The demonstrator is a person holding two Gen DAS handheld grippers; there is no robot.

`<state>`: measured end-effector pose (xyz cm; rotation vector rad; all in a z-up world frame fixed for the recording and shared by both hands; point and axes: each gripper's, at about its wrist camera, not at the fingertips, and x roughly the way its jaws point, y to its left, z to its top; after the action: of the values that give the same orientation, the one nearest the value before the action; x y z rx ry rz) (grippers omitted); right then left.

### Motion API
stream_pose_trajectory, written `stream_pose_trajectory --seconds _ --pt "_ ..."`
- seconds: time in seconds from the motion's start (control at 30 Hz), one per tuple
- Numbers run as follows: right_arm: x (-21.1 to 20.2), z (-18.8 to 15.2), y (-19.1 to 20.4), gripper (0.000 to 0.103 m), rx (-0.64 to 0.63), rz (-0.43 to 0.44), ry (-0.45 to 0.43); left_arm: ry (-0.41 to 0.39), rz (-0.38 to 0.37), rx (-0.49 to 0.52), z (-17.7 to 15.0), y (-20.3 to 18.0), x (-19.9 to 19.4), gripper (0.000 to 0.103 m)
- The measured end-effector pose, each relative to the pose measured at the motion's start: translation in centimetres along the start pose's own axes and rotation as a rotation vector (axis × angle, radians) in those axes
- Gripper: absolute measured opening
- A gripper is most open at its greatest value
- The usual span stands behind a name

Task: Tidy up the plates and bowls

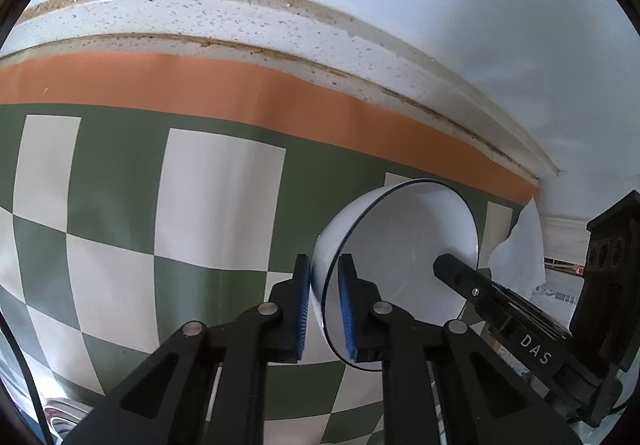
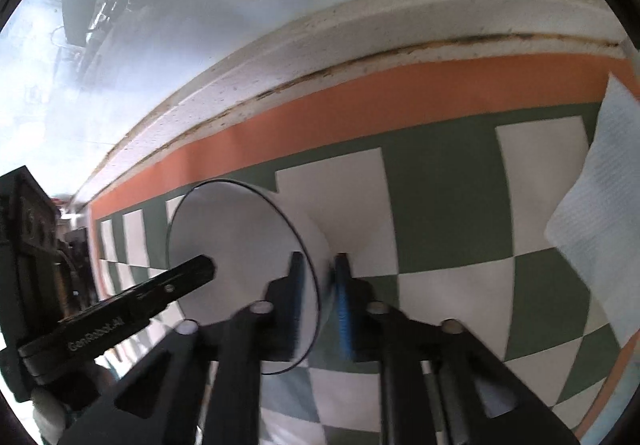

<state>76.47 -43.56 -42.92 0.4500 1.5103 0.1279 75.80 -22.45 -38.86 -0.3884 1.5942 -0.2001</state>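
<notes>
A white bowl (image 1: pixel 404 245) with a thin dark rim is held tilted on its side above the checked green and white cloth (image 1: pixel 216 197). My left gripper (image 1: pixel 323 305) is shut on the bowl's rim, one blue pad inside and one outside. My right gripper (image 2: pixel 318 301) is shut on the opposite rim of the same bowl (image 2: pixel 236 229). In the left wrist view the right gripper's finger (image 1: pixel 460 273) reaches into the bowl. In the right wrist view the left gripper's finger (image 2: pixel 188 273) does the same.
An orange band (image 1: pixel 240 93) edges the cloth below a speckled white ledge (image 1: pixel 240 25) and a pale wall. A white paper napkin (image 2: pixel 600 205) lies on the cloth at the right. A dark carved object (image 1: pixel 608 265) stands at the far right.
</notes>
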Motion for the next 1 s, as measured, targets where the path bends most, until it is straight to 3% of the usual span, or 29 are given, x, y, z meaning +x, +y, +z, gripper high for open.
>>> stream_pose_trajectory --seconds 0.2,0.47,0.77,1.0 --pt "-0.2 -0.3 0.4 0.009 -0.028 -0.020 -0.006 -0.037 0.059 0.054 -0.6 -1.1 -0.6 0.012" --pt "-2.7 -2.3 1.2 0.009 -0.069 -0.024 -0.033 -0.079 0.073 0.104 -2.9 -2.2 -2.9 0.012" --pt "-7.4 -7.6 2.3 0.009 -0.092 0.001 -0.072 -0.128 0.052 0.184 -8.3 -3.8 -8.0 0.012" --pt "-11.4 -13.9 1.9 0.009 -0.076 0.010 -0.108 -0.143 0.027 0.248 -12.7 -4.8 -10.9 0.012"
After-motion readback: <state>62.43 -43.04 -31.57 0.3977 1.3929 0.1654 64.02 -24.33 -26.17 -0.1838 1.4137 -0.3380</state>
